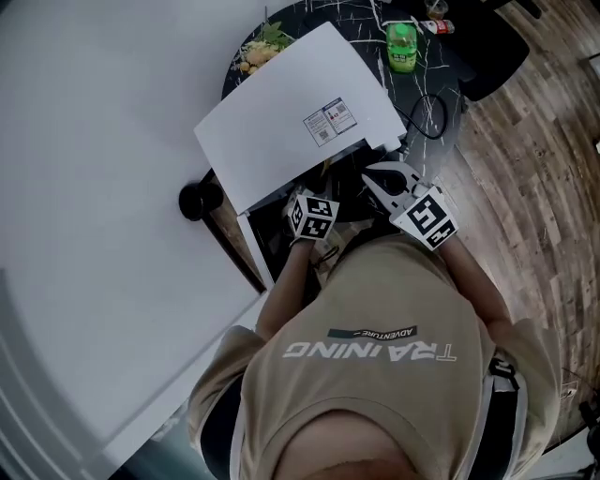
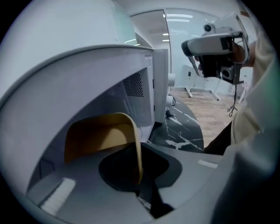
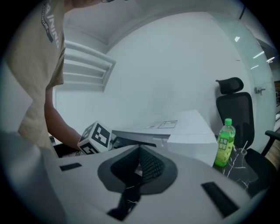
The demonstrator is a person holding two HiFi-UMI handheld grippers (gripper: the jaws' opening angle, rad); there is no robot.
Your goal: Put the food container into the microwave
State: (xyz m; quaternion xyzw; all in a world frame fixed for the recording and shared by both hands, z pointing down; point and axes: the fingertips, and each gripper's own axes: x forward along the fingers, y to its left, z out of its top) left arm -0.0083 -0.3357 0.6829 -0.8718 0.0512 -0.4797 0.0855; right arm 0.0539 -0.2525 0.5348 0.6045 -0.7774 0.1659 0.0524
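Microwave (image 1: 281, 103) casing smooth matt white; tabletop (image 1: 352, 14) glossy black marble; container (image 2: 96, 135) perhaps matt plastic.

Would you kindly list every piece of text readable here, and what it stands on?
"TRAINING": on the shirt back, upside down.
"ADVENTURE": on the dark strip beside it.
Sticker on the microwave: too small to read.
Green bottle label: too small to read.

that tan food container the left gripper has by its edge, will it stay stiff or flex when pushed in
Probably flexes a little: the food container looks thin-walled where the left gripper pinches it. Held by one edge only, it may tilt. Weight is hard to judge; its contents aren't visible.
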